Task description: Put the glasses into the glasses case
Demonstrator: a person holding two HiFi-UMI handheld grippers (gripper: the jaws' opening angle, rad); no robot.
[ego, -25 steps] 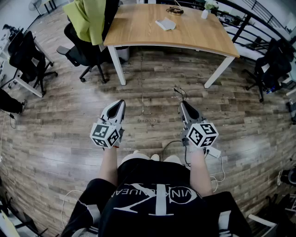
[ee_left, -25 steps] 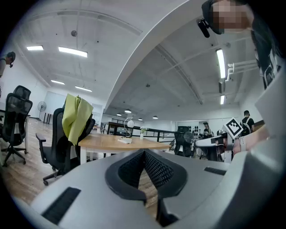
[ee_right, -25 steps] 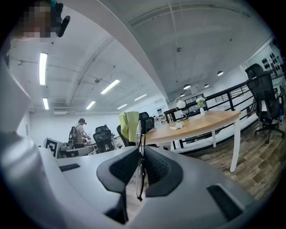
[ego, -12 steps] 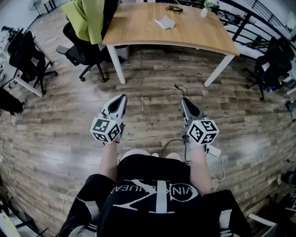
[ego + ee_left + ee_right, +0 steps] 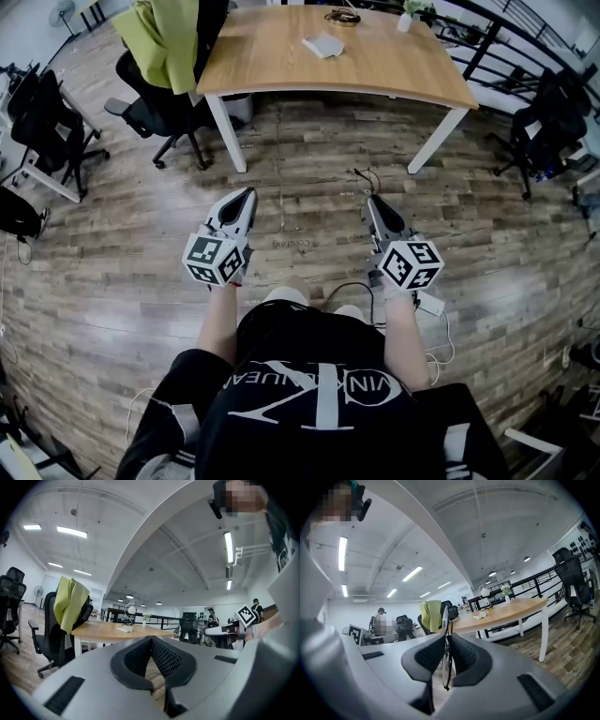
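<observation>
Right gripper view, centre: right gripper (image 5: 445, 637) clamped on glasses (image 5: 446, 653), thin dark wire frame with clear lens, seen edge-on. Long axis upright in frame, top poking above the jaw tips, bottom hanging below the pads. Head view, right of centre: pointing forward off the tips toward the table (image 5: 375, 75) at top. Left gripper (image 5: 151, 639) closed, nothing between its pads.
</observation>
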